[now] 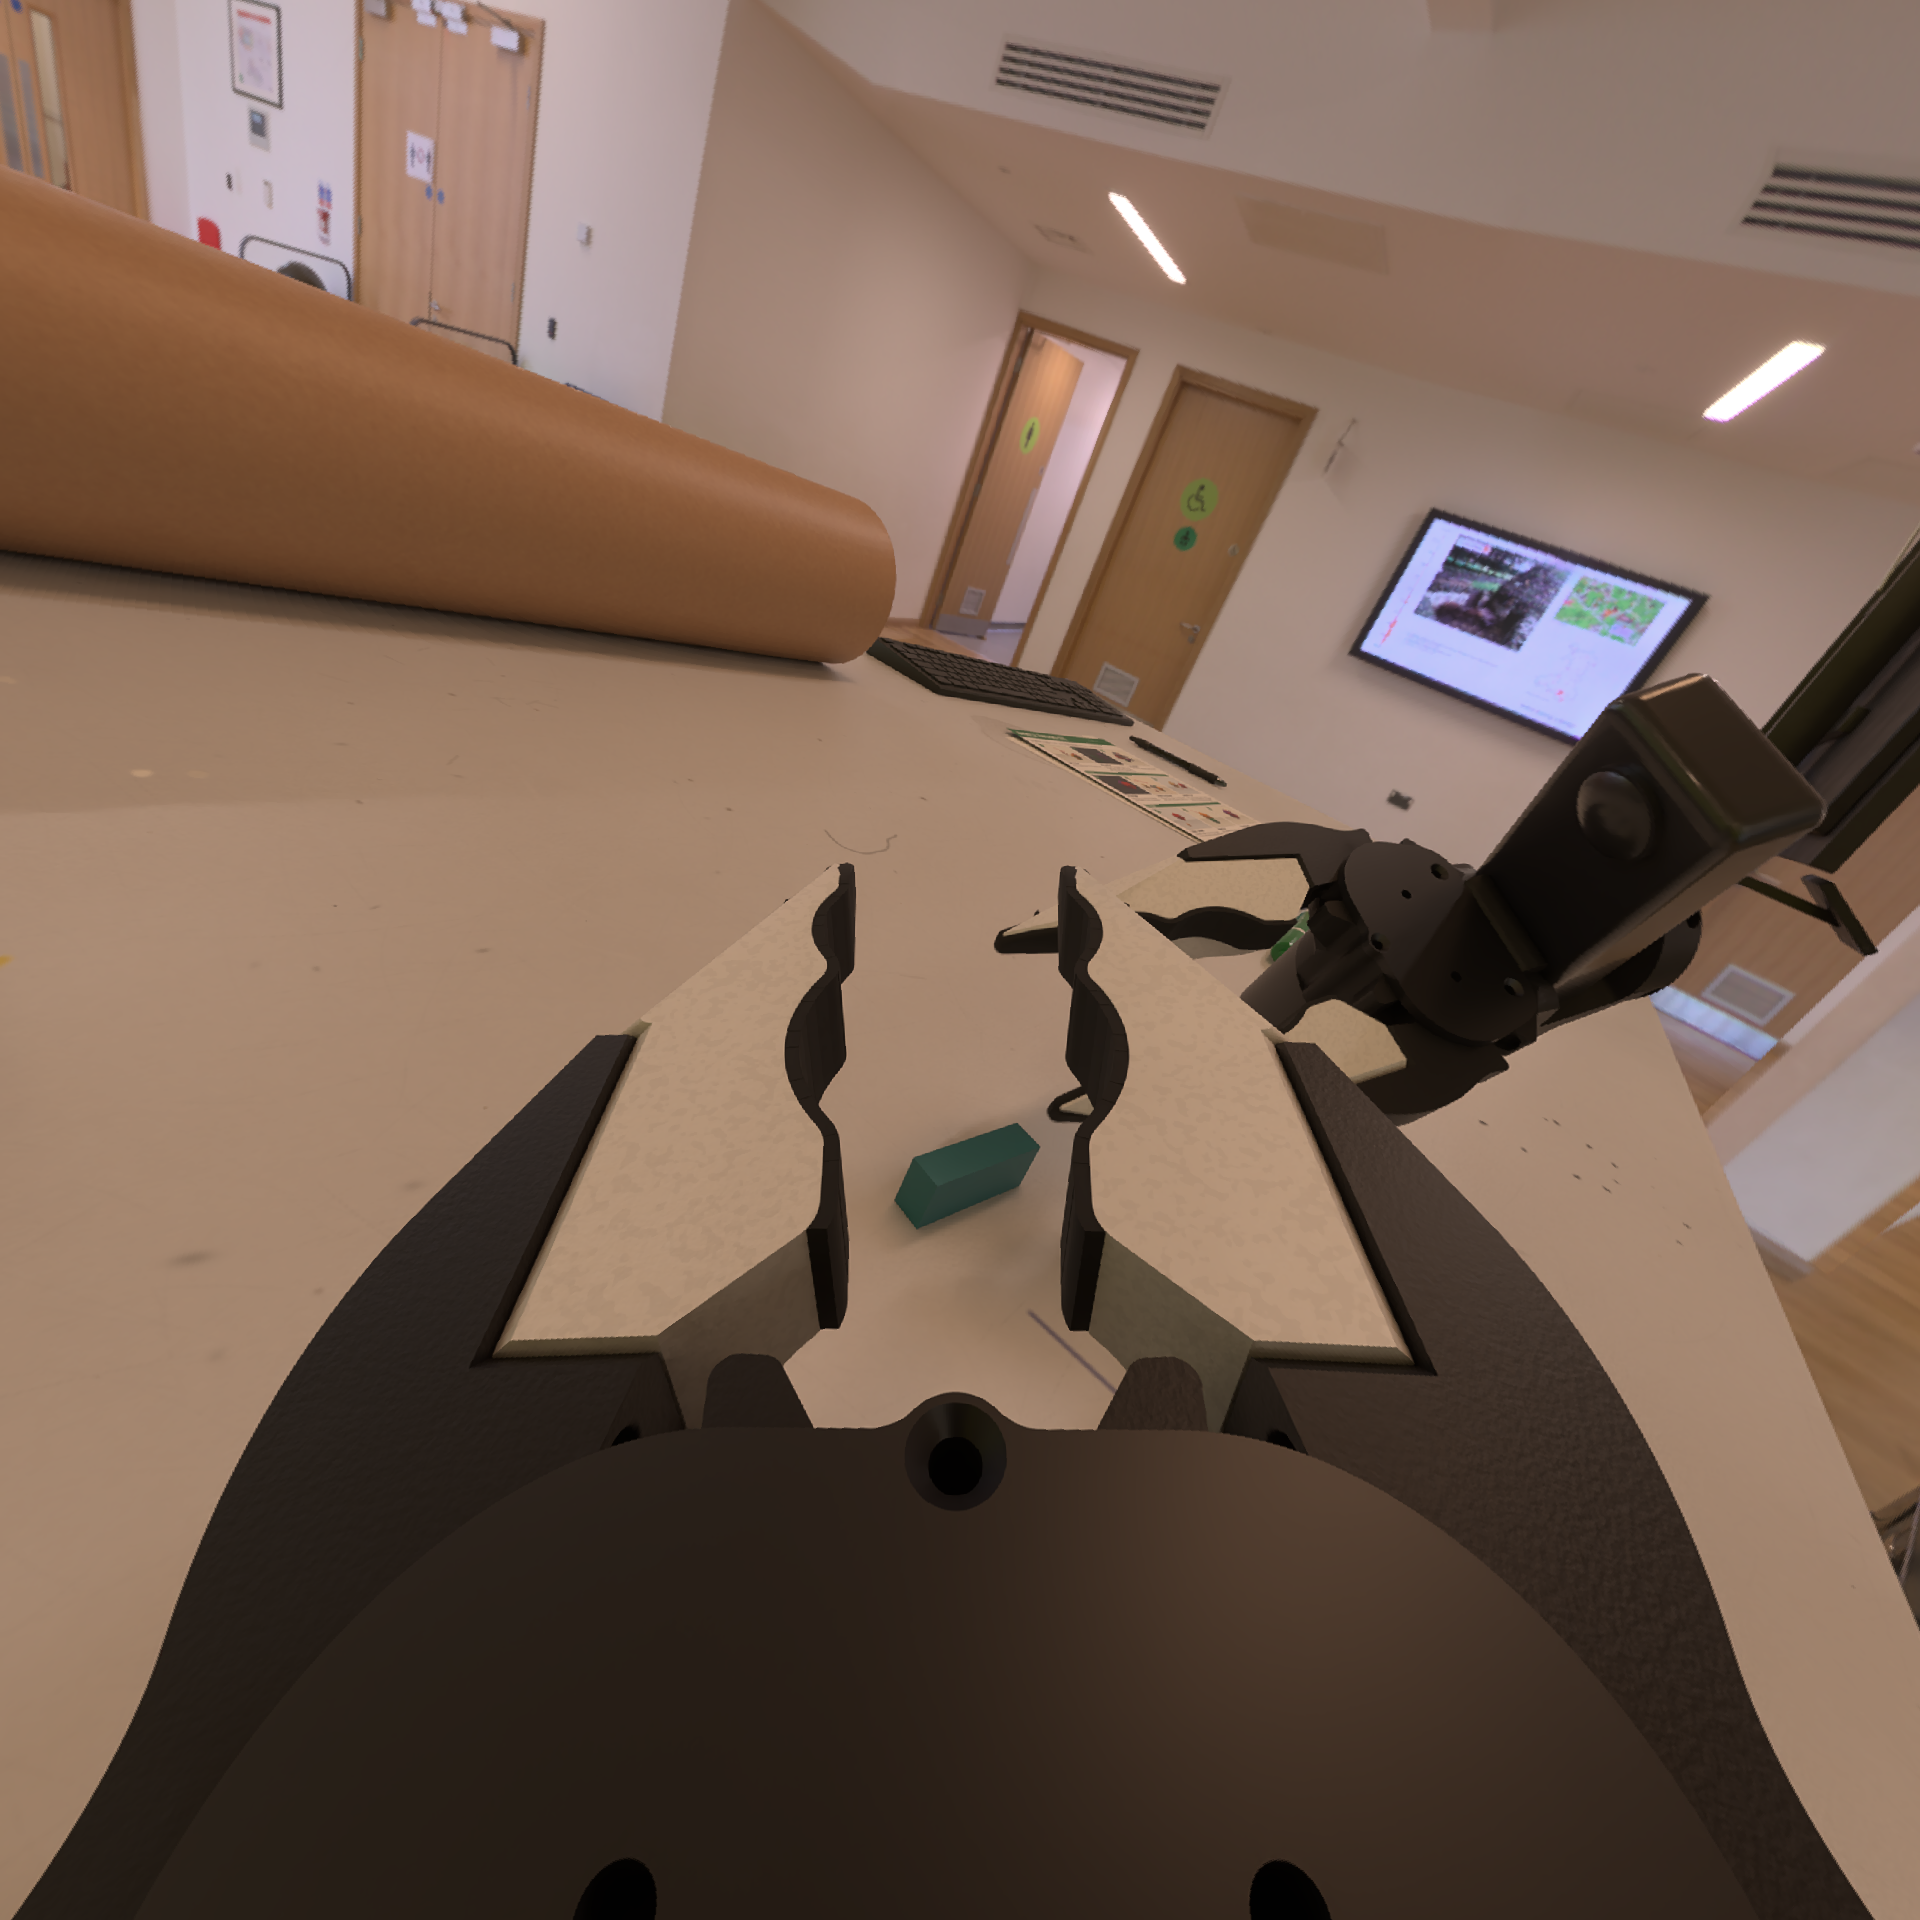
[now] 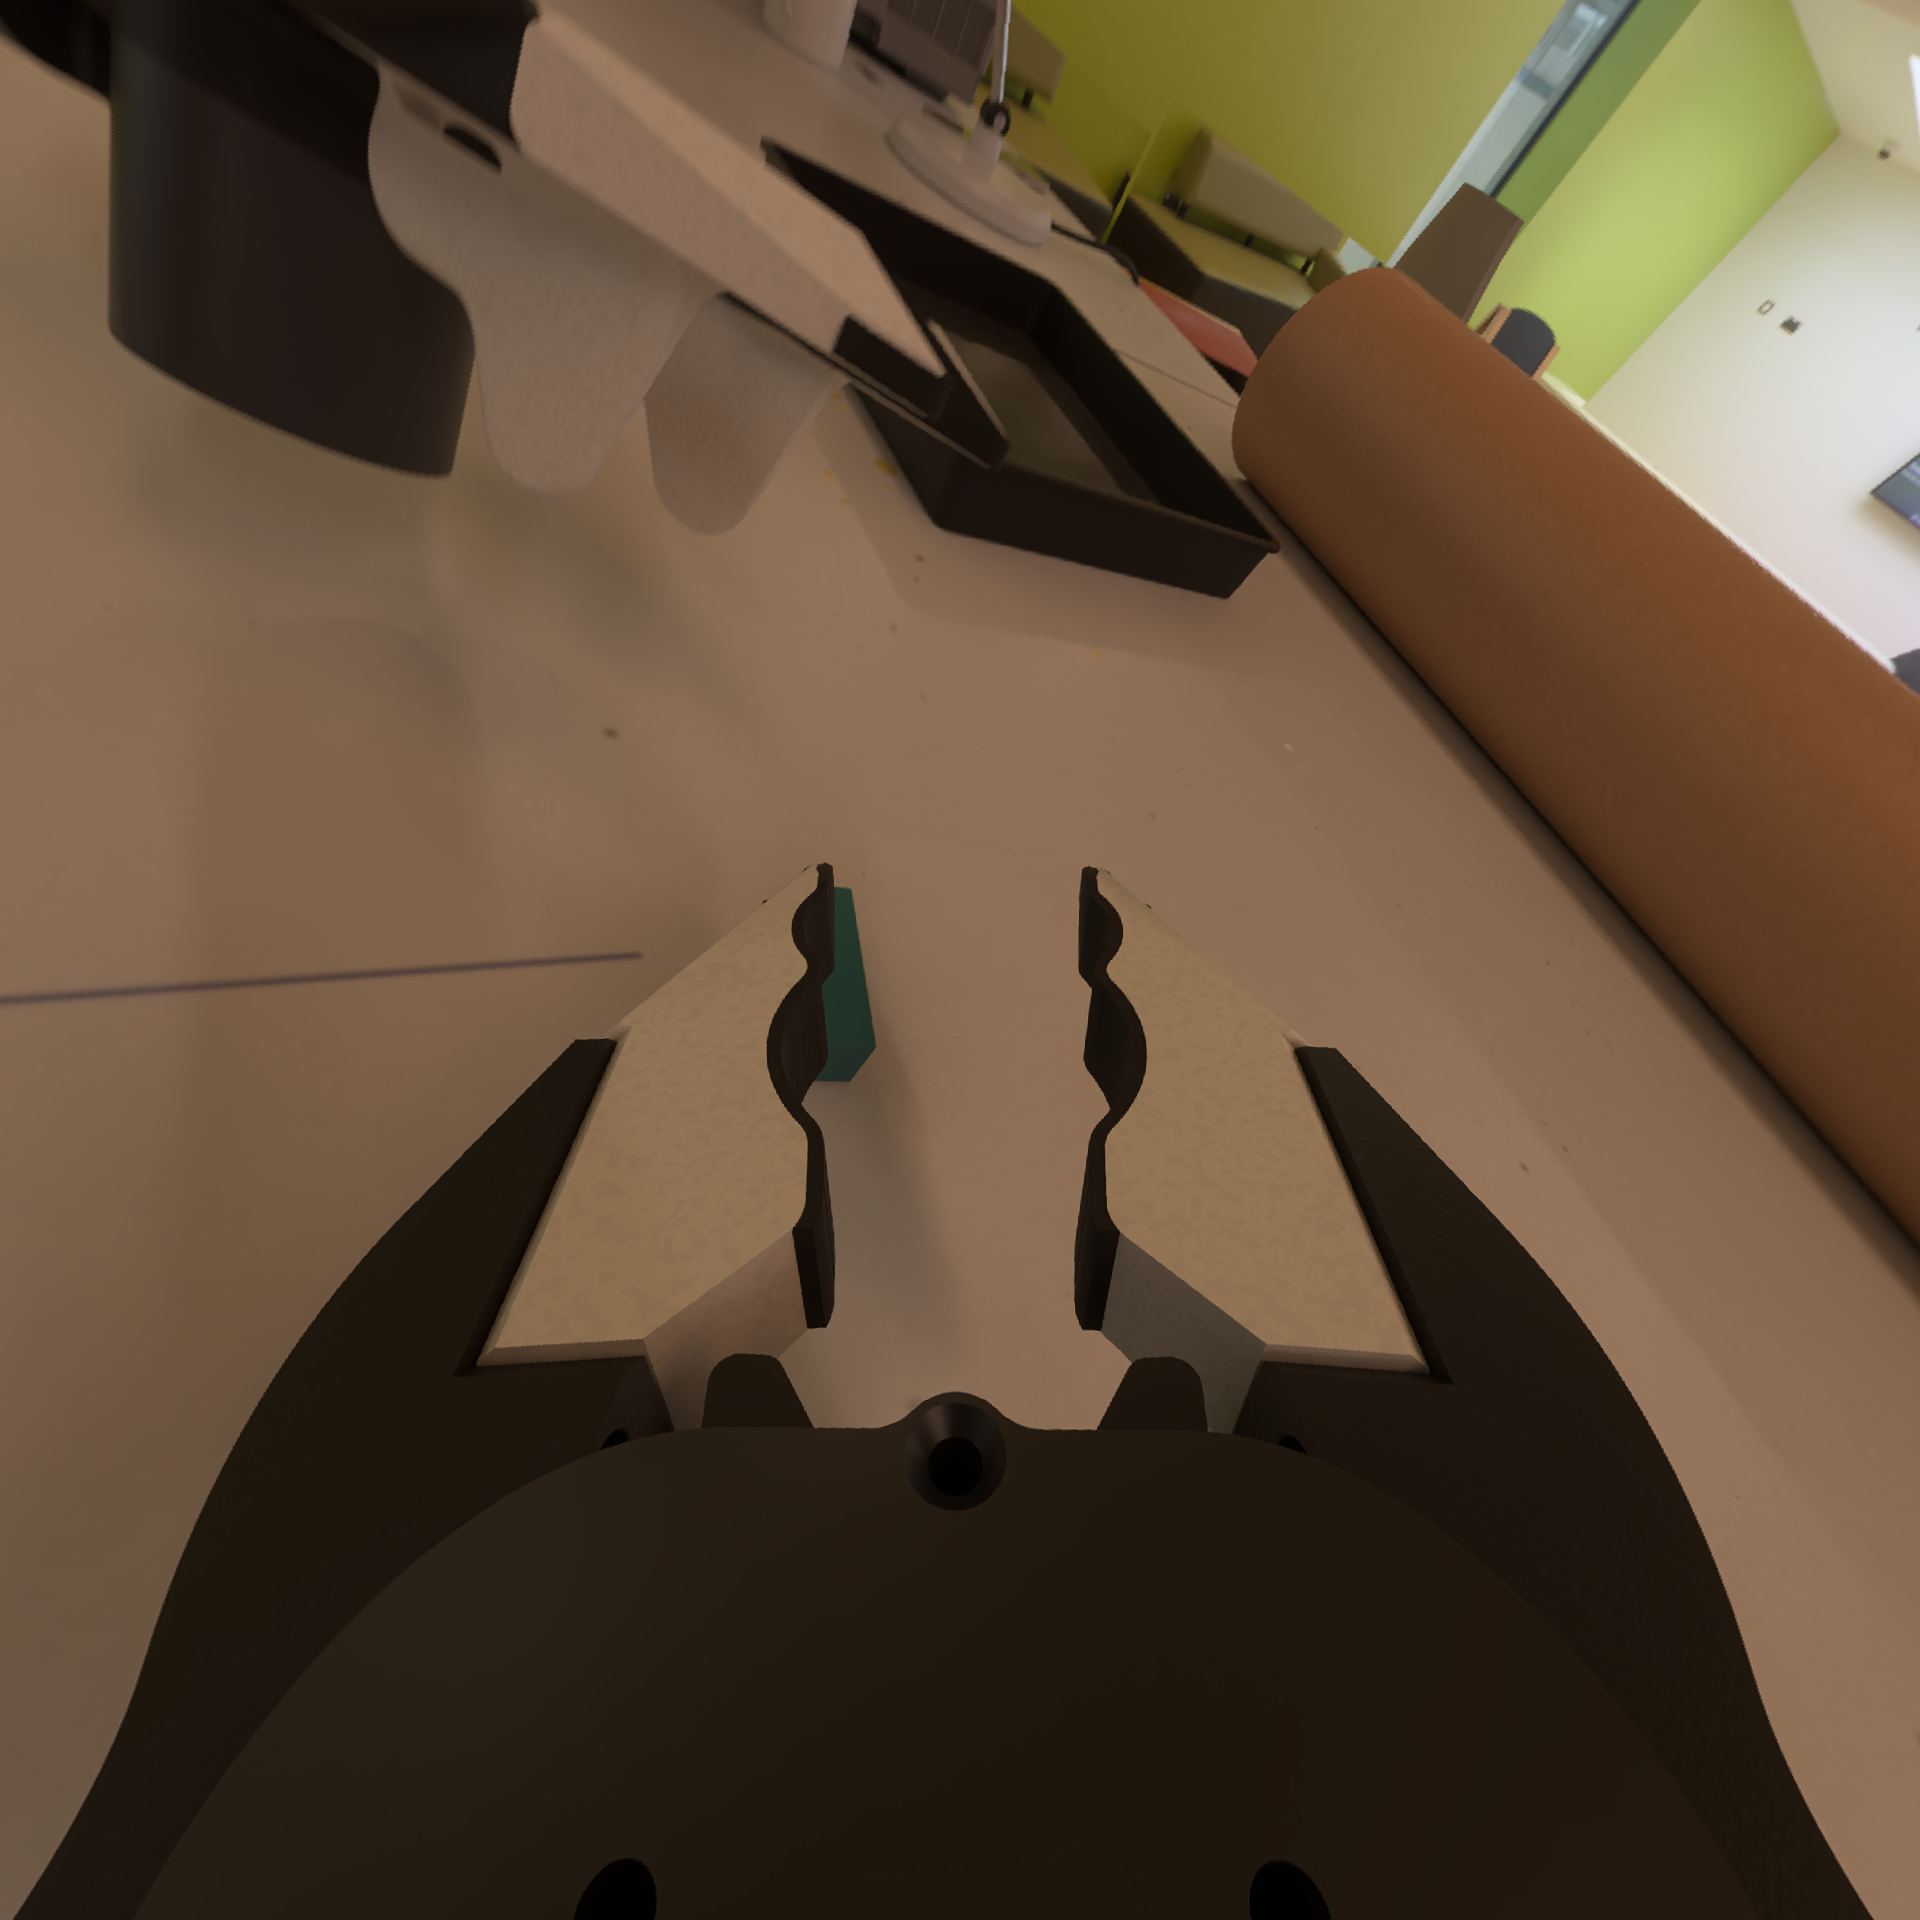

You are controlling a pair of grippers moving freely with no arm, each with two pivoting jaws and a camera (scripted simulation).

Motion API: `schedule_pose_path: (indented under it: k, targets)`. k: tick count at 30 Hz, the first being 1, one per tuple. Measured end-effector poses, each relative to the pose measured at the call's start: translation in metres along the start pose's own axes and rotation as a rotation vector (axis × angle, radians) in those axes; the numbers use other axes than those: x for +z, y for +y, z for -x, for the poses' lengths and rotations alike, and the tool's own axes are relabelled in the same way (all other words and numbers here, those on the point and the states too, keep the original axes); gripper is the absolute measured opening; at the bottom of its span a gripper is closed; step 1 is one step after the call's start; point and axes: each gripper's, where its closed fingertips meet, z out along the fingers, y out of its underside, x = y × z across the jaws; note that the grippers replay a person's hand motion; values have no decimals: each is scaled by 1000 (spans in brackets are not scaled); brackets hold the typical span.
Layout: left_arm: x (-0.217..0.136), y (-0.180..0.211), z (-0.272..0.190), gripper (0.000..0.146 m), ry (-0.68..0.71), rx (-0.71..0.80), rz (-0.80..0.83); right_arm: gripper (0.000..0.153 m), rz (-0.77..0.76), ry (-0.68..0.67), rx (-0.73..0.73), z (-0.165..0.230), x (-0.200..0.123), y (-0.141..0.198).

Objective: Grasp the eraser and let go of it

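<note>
Both tools stand with their jaws apart and grip nothing. From the left wrist view, the left tool [image 1: 956, 883] frames the teal eraser [image 1: 966, 1174], which lies flat on the pale tabletop [image 1: 312, 935] in the gap between the two fingers, touching neither. That view also shows the right tool [image 1: 1195, 894] farther off to the right, low over the tabletop, its jaws spread. Beyond it lie a black keyboard [image 1: 997, 681], a printed sheet [image 1: 1132, 790] with a pen [image 1: 1179, 761] beside it, and a wall screen [image 1: 1522, 623]; none of these appears in the right wrist view.

From its own camera, the right tool [image 2: 956, 883] sees only a sliver of the eraser [image 2: 850, 987], mostly hidden behind one finger; whether they touch cannot be told. This view alone shows a black tray [image 2: 1091, 488] on the tabletop [image 2: 935, 727] and the left tool [image 2: 644, 457] from outside, hanging above. The large brown roll [image 2: 1558, 623] appears in both views [image 1: 364, 468].
</note>
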Motion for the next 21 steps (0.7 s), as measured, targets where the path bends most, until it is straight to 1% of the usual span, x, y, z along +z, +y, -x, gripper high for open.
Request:
schedule_pose_path:
  k: [4,11,13,15,19,21]
  targets:
    - [-3,-3,5,40,-11,-38,-26,48,-47,-16,100,-8,-5,-4]
    - [-15,-12,16,41,-17,-126,-101,49,-69,-61,200,-13,-6,-5]
    - [-18,-13,17,41,-14,-143,-115,49,-66,-110,216,-9,-5,-5]
    - [-20,-15,19,41,-21,-155,-130,51,-50,-189,232,-2,-4,-4]
    - [-21,-16,25,42,-46,-176,-140,62,26,-351,296,11,3,2]
    - [-20,-15,27,42,-46,-188,-137,66,59,-405,330,15,5,5]
